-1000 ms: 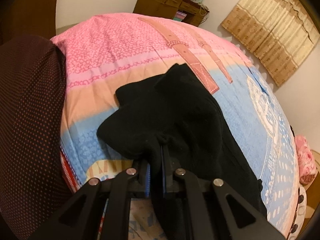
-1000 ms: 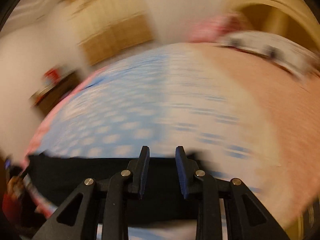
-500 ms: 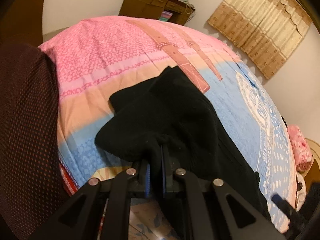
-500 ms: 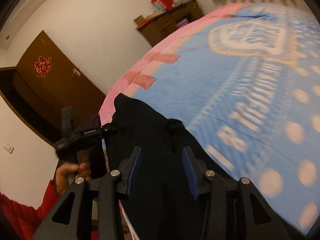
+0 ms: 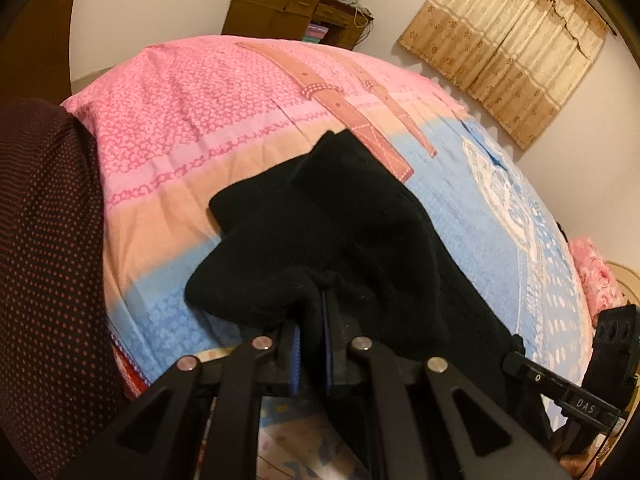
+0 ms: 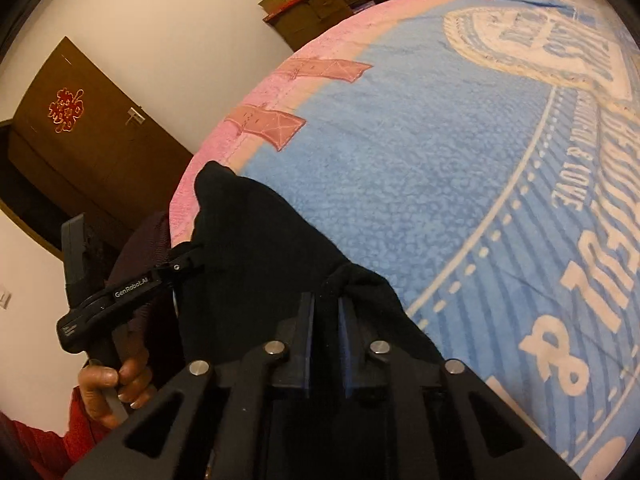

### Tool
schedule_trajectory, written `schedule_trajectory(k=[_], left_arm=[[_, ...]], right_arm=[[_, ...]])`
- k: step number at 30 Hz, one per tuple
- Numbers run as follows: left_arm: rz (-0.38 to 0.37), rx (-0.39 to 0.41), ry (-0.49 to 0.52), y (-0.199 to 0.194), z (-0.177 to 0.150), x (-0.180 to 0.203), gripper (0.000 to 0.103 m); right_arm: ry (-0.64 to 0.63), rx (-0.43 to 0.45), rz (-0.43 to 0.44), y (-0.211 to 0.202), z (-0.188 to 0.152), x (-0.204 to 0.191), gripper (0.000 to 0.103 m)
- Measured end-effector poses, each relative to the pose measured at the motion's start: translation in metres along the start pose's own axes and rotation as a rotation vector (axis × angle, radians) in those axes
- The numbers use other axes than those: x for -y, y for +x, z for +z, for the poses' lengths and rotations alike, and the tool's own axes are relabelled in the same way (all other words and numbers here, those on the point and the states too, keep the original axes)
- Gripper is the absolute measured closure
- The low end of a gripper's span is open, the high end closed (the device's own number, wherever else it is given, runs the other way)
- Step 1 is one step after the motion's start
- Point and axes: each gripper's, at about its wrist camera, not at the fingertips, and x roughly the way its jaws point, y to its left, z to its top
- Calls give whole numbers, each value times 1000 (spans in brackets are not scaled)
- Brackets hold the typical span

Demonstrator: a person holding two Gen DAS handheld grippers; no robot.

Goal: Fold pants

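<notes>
The black pants are lying on the bed cover, near the bed's front edge, with their long side running along that edge. Both claws are sitting at this near edge of the pants, side by side and a little apart.

The left gripper is squeezing tight on a bump of black cloth, its jaws almost touching. The right gripper has just been closing, and now it is pinching the pants edge too, with cloth between its jaws. The far edge of the pants is lying away from both claws, toward the brown strap picture on the cover. I think the next move is lifting this near edge over toward that far edge.
</notes>
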Motion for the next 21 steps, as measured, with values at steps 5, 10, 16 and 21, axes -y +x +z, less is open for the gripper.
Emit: schedule_trajectory(k=[5,10,16,21], left_arm=[[-17,33,-13,-6,6,4,94],[-25,149,4,-23,34,13,91],[31,138,-9,-1,50,3,91],[119,93,34,18,36,-2,87]], right_arm=[[-4,72,49,-21,13,-9,96],[-37,187,70,-50,35,-21,96],[-25,167,6,-14,37,-1,95],[44,165,19,8,20,20,94]])
